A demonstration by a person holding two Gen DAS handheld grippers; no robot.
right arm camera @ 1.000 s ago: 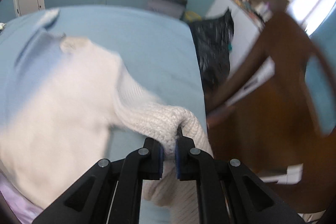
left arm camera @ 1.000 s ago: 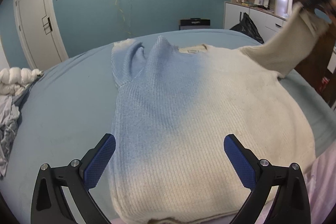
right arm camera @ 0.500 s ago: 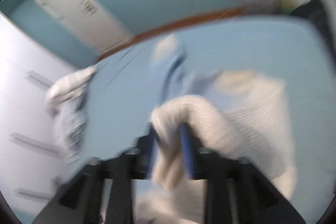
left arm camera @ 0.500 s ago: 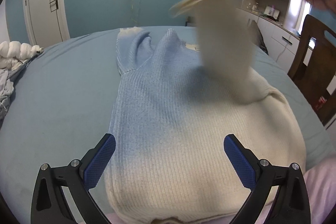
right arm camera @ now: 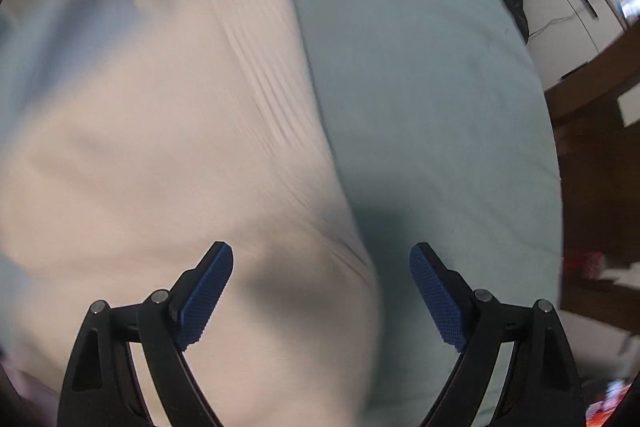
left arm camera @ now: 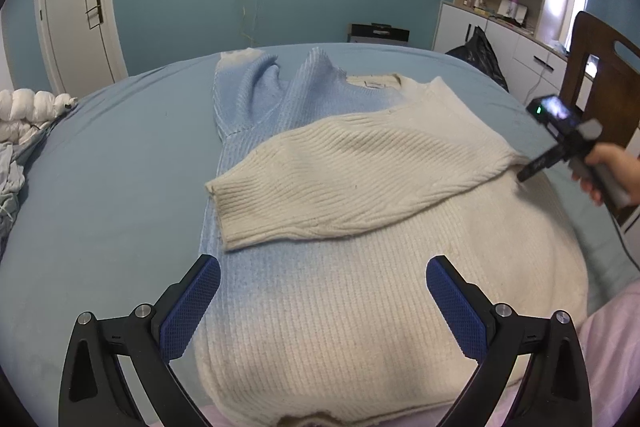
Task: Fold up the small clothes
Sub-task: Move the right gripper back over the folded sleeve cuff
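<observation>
A knit sweater [left arm camera: 360, 299], cream fading to light blue, lies flat on the bed. Its cream right sleeve [left arm camera: 352, 171] is folded across the chest; the blue left sleeve [left arm camera: 248, 87] lies folded near the collar. My left gripper [left arm camera: 323, 303] hovers open over the sweater's lower body, nothing between its pads. My right gripper [right arm camera: 321, 293] points down over the sweater's right edge [right arm camera: 240, 187] in a blurred view, its jaws opening and empty. In the left wrist view the right gripper [left arm camera: 528, 173] sits by the sweater's right shoulder, held by a hand [left arm camera: 612, 171].
The blue bed sheet [left arm camera: 120, 187] has bare room left of the sweater. A white bundle and grey cloth [left arm camera: 24, 115] lie at the bed's left edge. A wooden chair [left arm camera: 600, 83], a black bag [left arm camera: 480, 55] and white cabinets stand to the right.
The right gripper carried the cream sleeve up and over the chest, let go of it, then dropped low by the right shoulder with jaws apart. The left gripper stayed put.
</observation>
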